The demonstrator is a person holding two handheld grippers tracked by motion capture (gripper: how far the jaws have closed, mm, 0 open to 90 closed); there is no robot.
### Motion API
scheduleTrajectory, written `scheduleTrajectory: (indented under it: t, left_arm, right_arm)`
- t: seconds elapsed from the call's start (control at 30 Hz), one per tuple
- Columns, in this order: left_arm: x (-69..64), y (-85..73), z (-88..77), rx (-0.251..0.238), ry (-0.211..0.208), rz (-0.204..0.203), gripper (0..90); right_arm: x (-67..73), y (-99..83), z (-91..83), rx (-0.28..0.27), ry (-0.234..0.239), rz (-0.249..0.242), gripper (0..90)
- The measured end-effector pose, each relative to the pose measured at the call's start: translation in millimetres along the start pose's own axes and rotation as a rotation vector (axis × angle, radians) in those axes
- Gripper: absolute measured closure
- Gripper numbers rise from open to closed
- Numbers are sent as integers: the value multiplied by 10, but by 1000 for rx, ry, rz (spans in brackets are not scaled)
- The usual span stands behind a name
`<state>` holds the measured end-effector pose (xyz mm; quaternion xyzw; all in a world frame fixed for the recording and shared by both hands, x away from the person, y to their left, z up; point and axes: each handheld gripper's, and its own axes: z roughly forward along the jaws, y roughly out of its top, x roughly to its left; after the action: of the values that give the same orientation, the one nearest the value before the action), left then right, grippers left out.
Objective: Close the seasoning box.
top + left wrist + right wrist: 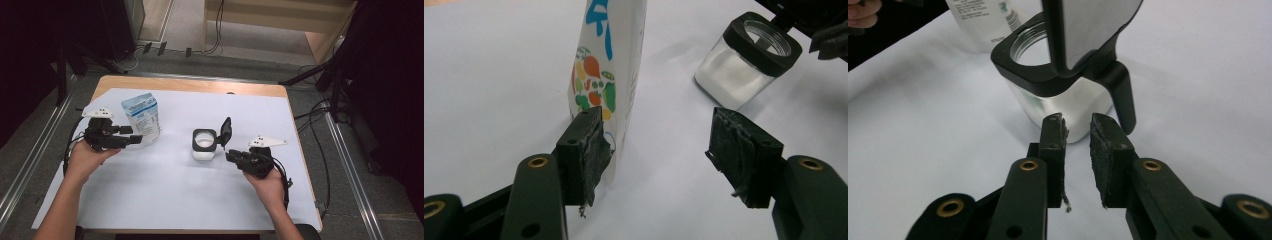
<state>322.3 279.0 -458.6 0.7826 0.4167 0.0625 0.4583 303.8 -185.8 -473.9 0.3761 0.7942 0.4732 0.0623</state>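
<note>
Vegetable drawings on the pouch point(606, 75) face the left hand-held gripper point(659, 150).

Pouch point(141, 119) left of jar point(204, 145); both on table point(165, 195).

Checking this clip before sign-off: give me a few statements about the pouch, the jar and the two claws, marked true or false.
1. The pouch stands upright on the table. True.
2. The jar has its lid closed. False: the hinged lid stands open.
3. The left claw grips the pouch. False: its jaws are apart, with one pad beside the pouch and the other clear of it.
4. The right claw sits close to the jar with nothing between its jaws. True.
5. The jar is empty. False: white contents fill its lower part.
</note>
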Motion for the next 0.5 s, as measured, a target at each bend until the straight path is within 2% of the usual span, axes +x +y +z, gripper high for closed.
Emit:
scheduleTrajectory:
  t: [0.23,0.3,0.5]
  left_arm:
    - [0,-137,-99,-6,14,-18,393]
    - [-1,-197,-117,-10,20,-27,392]
    - [-11,-335,-130,-4,30,-44,393]
  right_arm:
    - [-129,54,6,3,-10,20,875]
    - [-176,76,12,0,-4,44,900]
    - [-284,187,42,-14,-14,74,900]
